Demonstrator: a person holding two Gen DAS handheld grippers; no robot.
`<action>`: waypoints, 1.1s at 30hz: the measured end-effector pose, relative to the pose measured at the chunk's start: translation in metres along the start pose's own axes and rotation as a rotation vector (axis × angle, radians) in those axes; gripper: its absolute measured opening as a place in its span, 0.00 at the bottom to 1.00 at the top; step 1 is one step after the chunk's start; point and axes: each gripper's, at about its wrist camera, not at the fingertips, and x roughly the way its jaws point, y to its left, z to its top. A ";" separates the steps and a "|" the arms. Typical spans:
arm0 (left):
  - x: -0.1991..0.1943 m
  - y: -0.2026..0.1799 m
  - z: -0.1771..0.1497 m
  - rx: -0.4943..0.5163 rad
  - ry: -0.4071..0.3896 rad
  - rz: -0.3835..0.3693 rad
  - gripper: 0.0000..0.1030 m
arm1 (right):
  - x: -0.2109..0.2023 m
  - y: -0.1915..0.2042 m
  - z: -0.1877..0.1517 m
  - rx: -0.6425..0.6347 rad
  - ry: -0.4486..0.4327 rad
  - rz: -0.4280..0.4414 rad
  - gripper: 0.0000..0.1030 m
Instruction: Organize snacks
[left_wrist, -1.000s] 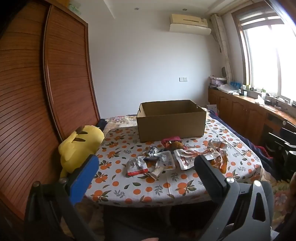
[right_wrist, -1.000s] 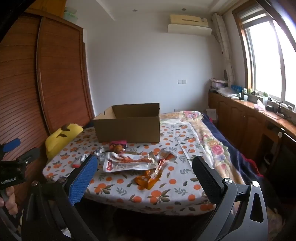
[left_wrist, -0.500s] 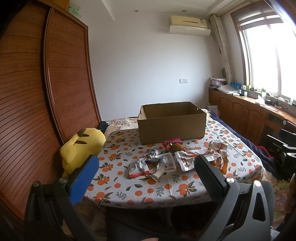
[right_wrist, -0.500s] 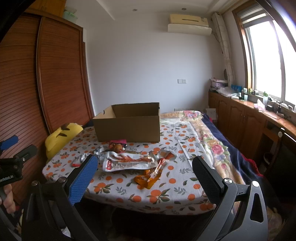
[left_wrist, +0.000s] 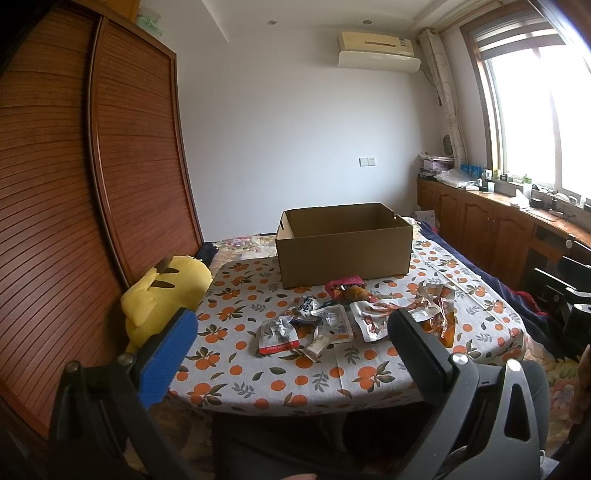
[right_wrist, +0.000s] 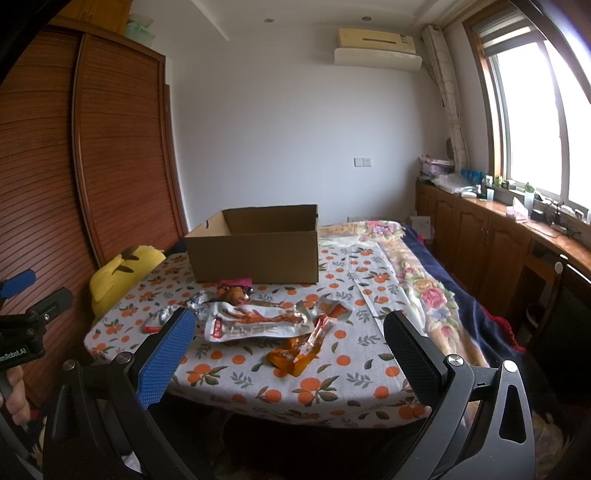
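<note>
Several snack packets (left_wrist: 332, 317) lie in a loose pile on the orange-print tablecloth (left_wrist: 280, 384), in front of an open cardboard box (left_wrist: 343, 245). The right wrist view shows the same pile (right_wrist: 258, 319), an orange packet (right_wrist: 301, 349) nearest the front edge, and the box (right_wrist: 255, 251) behind. My left gripper (left_wrist: 291, 328) is open and empty, held short of the table's near edge. My right gripper (right_wrist: 288, 332) is open and empty, also short of the table. The left gripper shows at the left edge of the right wrist view (right_wrist: 22, 321).
A yellow plush toy (left_wrist: 162, 295) sits off the table's left side against a wooden sliding wardrobe (left_wrist: 74, 221). A bed with a floral blanket (right_wrist: 424, 288) lies right of the table. Wooden cabinets (left_wrist: 498, 229) run under the window at right.
Both grippers have drifted slightly, the view tilting up a little. The snacks and box have not moved. Both grippers stay open.
</note>
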 end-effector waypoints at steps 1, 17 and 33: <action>0.000 0.001 0.000 0.000 0.000 0.000 1.00 | 0.000 0.000 0.000 0.000 0.000 -0.001 1.00; 0.000 0.003 0.001 0.002 -0.001 0.002 1.00 | 0.000 0.000 -0.001 0.001 0.000 -0.001 1.00; 0.002 0.001 -0.003 0.005 0.005 0.004 1.00 | -0.002 -0.002 -0.005 -0.002 0.010 0.006 1.00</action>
